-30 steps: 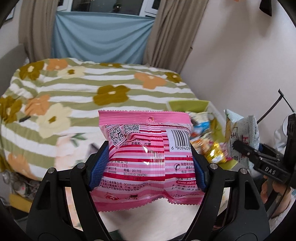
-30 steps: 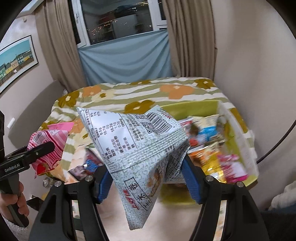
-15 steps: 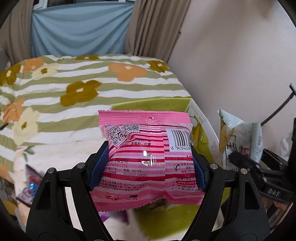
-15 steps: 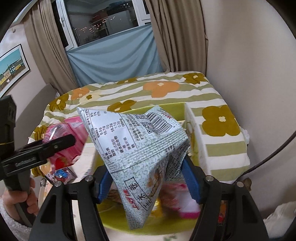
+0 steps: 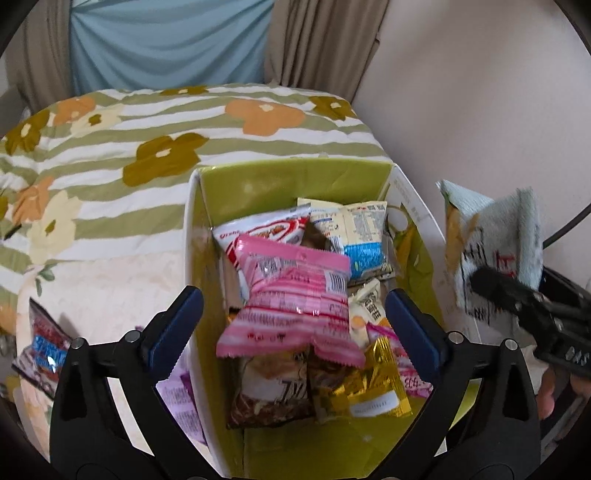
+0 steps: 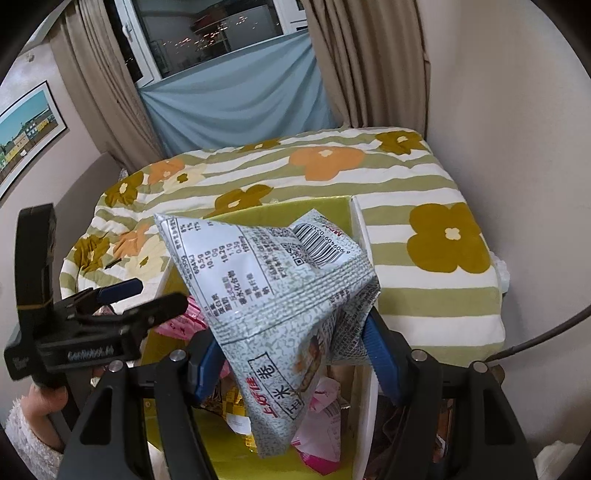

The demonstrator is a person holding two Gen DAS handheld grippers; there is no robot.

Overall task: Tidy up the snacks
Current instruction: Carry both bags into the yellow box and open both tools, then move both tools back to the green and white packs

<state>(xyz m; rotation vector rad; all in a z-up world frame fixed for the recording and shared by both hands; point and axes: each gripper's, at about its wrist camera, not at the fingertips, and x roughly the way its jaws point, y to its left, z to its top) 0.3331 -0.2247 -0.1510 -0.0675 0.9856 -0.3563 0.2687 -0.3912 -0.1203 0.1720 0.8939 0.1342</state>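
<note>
— What do you have behind the work?
— You've a bed (image 6: 424, 295) under a green-striped flowered quilt (image 5: 155, 122), beige curtains (image 6: 369, 62) flanking a blue cloth (image 6: 236, 107) below the window (image 6: 207, 29), and a framed picture (image 6: 26, 129) on your left wall.

Bed (image 6: 406, 192) across the middle, under a quilt (image 5: 155, 122) striped green and white with orange, olive and cream flowers. Beyond it, at 12 o'clock, a blue cloth (image 6: 236, 107) hung below a window (image 6: 214, 33); dark outside, small lights in the glass. Beige curtains (image 6: 369, 62) at both sides of the window. Plain cream wall (image 6: 509, 110) from 1 to 4 o'clock, close against the bed's edge. At 9 o'clock in the right wrist view, a framed picture (image 6: 26, 129) of coloured houses on a grey wall. Soft, even indoor light.
</note>
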